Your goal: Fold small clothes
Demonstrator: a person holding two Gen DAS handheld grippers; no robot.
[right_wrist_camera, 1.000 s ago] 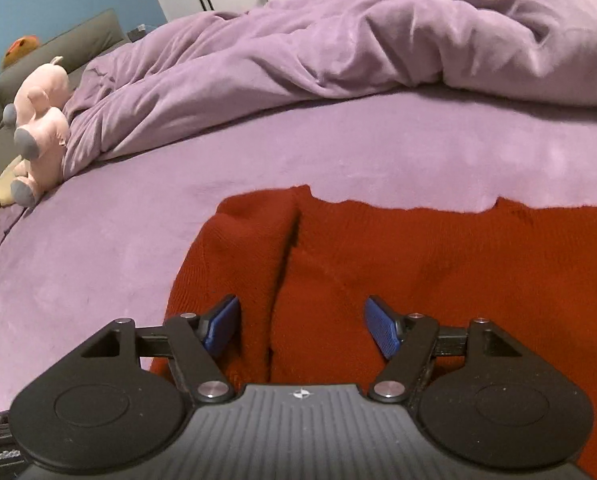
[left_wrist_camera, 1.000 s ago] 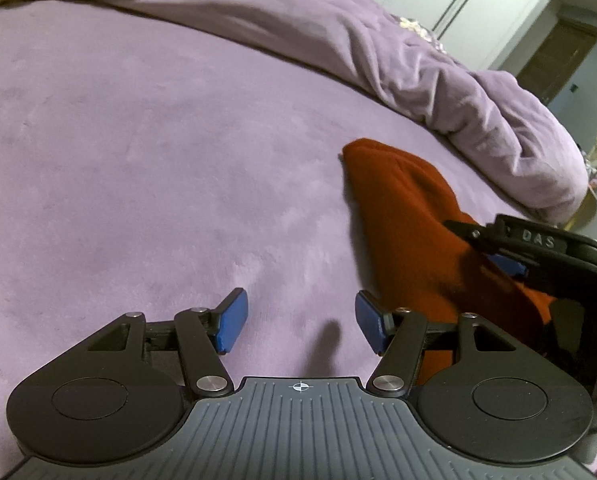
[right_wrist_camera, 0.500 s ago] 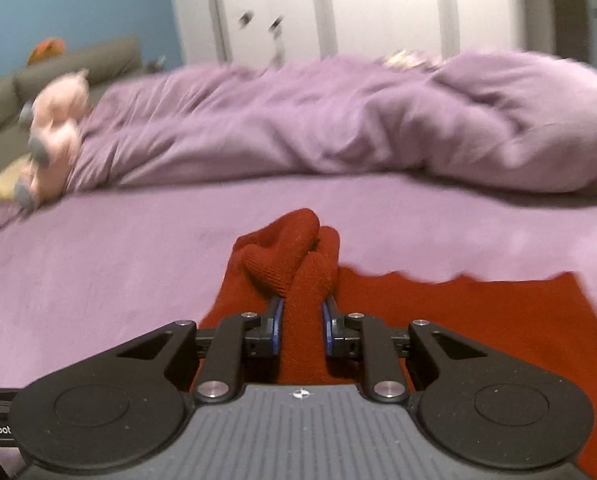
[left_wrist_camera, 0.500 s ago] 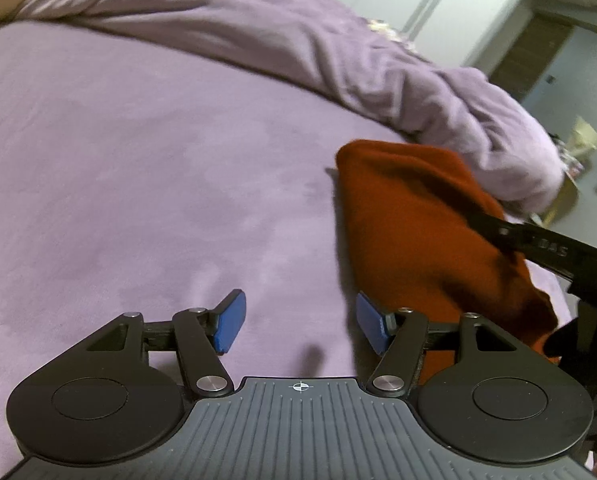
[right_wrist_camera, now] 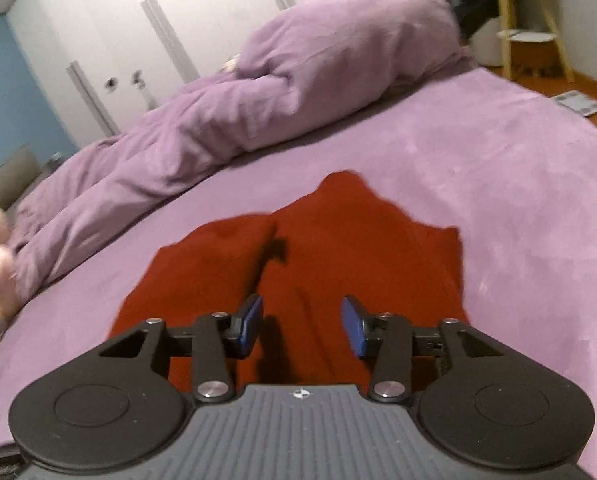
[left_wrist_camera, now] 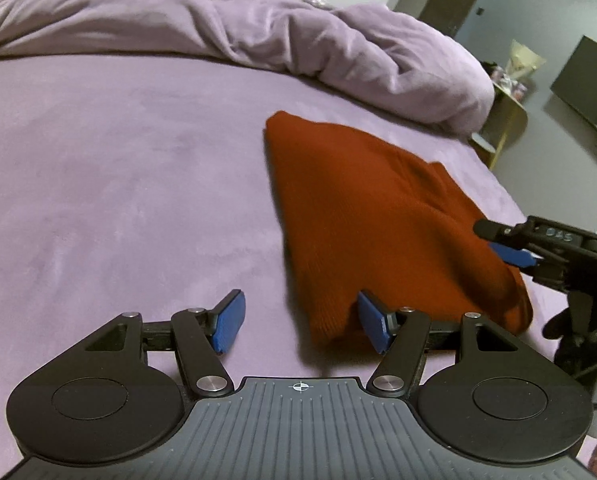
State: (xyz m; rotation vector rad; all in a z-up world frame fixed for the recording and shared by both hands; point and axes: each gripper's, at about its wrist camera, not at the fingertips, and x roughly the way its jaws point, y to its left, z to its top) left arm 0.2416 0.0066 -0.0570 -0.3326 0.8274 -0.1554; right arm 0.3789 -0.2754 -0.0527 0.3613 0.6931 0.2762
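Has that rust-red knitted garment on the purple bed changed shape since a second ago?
Yes. The rust-red knitted garment was spread wide toward the frame's right; now it lies narrower, gathered in from the bedsheet.

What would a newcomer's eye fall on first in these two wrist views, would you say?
The rust-red knit garment stands out, lying partly folded on the purple bed cover in front of a heaped purple duvet. The left gripper is open at its near corner. The right gripper hangs over it, jaws opening, nothing pinched between them.
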